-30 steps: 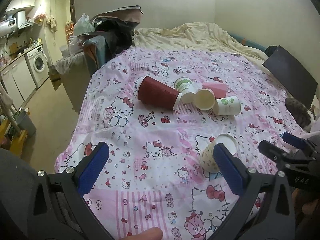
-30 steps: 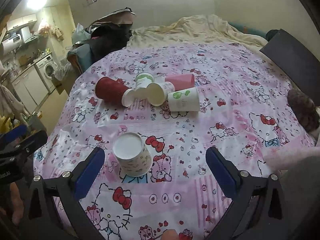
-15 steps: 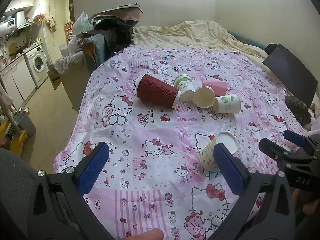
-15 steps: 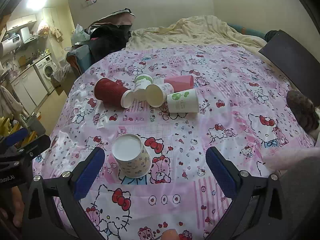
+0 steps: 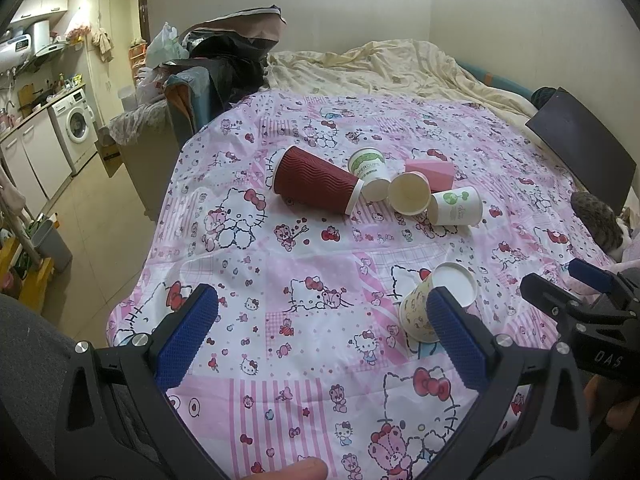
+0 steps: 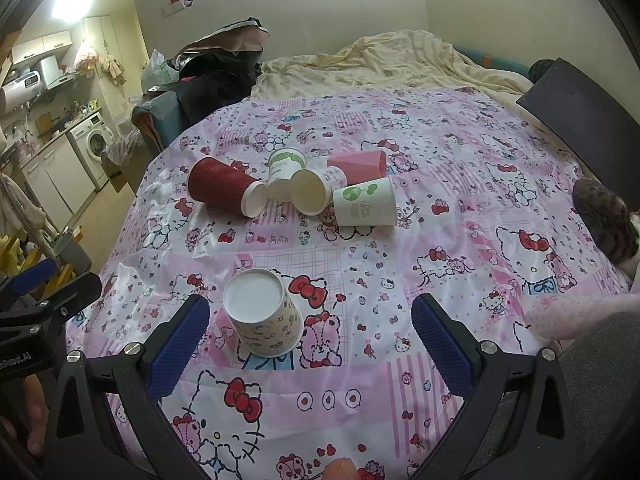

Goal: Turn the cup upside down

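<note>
On a pink cartoon-print cloth (image 6: 440,184), a patterned cup (image 6: 264,320) stands upside down, white base up, near the front edge. Both the left gripper (image 5: 320,344) and the right gripper (image 6: 310,344) hang wide open, holding nothing. Farther back, a red cup (image 6: 222,188), three white cups (image 6: 364,202) and a pink one (image 6: 360,164) lie tipped together, visible mouths empty.

Each view looks forward and down along its own tongs over the bed's pink patterned cover (image 5: 312,240). The left tongs (image 5: 320,332) face it from its left, the right tongs (image 6: 310,340) from beside them. Both views share the upside-down patterned cup (image 5: 420,316) close by and the cluster of toppled cups (image 6: 296,184) beyond it.
</note>
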### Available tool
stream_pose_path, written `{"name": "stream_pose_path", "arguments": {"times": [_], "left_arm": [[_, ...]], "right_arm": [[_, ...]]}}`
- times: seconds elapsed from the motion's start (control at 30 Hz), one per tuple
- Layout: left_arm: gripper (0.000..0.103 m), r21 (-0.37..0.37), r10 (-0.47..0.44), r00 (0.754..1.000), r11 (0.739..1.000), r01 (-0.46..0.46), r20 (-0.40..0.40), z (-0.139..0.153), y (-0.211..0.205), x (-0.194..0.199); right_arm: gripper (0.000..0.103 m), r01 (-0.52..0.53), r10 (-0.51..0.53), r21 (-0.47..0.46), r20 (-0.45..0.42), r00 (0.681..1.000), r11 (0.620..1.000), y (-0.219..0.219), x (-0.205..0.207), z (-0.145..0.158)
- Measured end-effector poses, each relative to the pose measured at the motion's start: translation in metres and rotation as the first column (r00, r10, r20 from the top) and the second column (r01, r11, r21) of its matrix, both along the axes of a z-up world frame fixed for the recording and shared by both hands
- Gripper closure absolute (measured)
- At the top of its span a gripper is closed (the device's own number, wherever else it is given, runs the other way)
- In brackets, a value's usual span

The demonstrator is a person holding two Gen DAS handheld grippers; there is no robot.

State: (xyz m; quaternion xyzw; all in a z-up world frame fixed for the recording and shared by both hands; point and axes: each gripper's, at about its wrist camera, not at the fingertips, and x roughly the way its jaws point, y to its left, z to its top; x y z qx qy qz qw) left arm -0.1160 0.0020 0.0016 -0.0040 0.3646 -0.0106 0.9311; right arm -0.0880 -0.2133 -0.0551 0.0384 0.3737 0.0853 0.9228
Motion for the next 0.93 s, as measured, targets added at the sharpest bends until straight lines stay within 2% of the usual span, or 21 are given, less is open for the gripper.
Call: {"name": "stream_pose_path", "arguments": {"times": [0.93], "left_arm": [[0.0,-0.013,0.008,1.0,1.0,-0.008,-0.014,-0.0038,0.0041,0.0004]], "right_arm": [[0.0,0.0,0.0,-0.001,0.001,1.0,1.0,0.0004,0.0004,0.0004]]}}
